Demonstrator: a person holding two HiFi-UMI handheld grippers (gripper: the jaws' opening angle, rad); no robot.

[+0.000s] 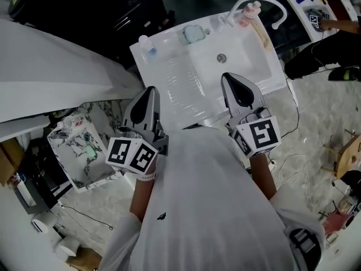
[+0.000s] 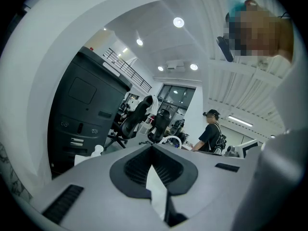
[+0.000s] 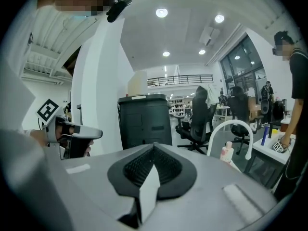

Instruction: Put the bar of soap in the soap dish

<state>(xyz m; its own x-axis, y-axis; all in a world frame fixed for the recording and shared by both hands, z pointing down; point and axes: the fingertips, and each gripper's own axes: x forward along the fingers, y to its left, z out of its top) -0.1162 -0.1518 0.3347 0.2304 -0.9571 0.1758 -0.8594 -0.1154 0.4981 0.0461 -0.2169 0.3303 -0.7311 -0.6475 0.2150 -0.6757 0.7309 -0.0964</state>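
In the head view a pale green soap dish [image 1: 193,34] sits on the back rim of the white sink [image 1: 169,72]. A bar of the same pale colour seems to lie in it, though I cannot separate the two. My left gripper [image 1: 150,89] hangs over the sink's near left edge, shut and empty. My right gripper [image 1: 228,76] is over the basin's near edge, also shut with nothing in it. In each gripper view the jaws meet at their tips, left gripper [image 2: 153,147] and right gripper [image 3: 154,146], both pointing nearly level across the room.
A white curved faucet [image 1: 256,3] and a pink bottle [image 1: 246,16] stand behind the basin, and a small white bottle [image 1: 148,44] stands on the back left corner. A marble-patterned box [image 1: 84,145] lies on the floor at left. A person [image 3: 293,81] stands at a table on the right.
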